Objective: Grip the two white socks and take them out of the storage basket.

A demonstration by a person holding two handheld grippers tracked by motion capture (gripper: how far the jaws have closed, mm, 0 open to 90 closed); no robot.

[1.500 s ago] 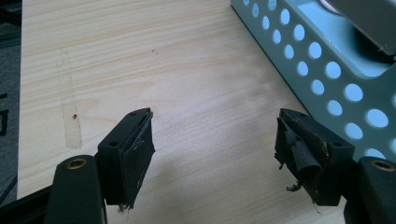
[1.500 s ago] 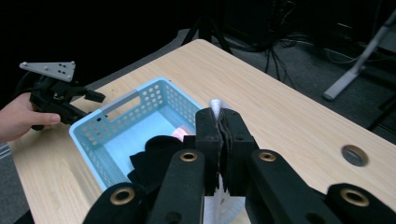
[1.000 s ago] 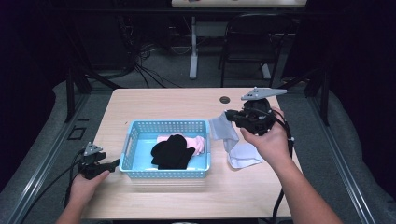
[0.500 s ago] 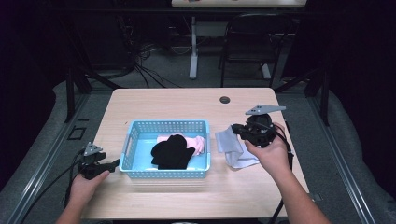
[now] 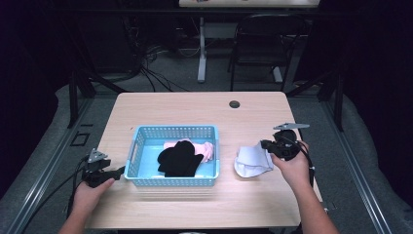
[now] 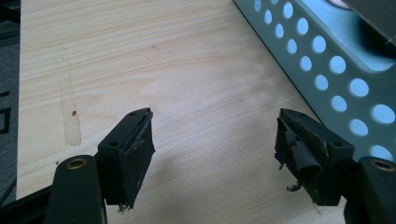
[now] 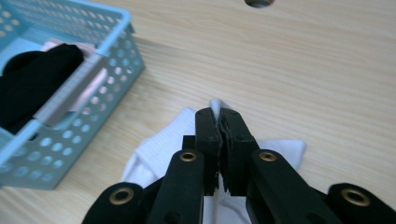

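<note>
Figure: sorting of socks into a basket, mid-task. Your right gripper [image 5: 267, 145] stood at the right of the table [image 5: 175, 105], its jaws pressed together on a fold of the white sock [image 5: 251, 162]; in the right gripper view a little white cloth showed just past the closed tips [image 7: 219, 122]. The sock lay crumpled on the table, just right of the blue basket [image 5: 171, 180] and apart from it, with most of its cloth resting on the wood. Your left gripper [image 5: 119, 170] waited at the near left corner, just beside the basket's left wall; its jaws stood wide apart with nothing between them, bare wood showing in the gap [image 6: 212, 140].

Done so far, judging from the layout: a black sock [image 5: 179, 159] and a pink one [image 5: 207, 148] already lay inside the basket, the black on top of the pink. Left to do: the white sock was gripped but not yet carried across, so it would need lifting over the right rim and releasing among the others. No other loose socks were seen on the table, so this was probably the last item.
</note>
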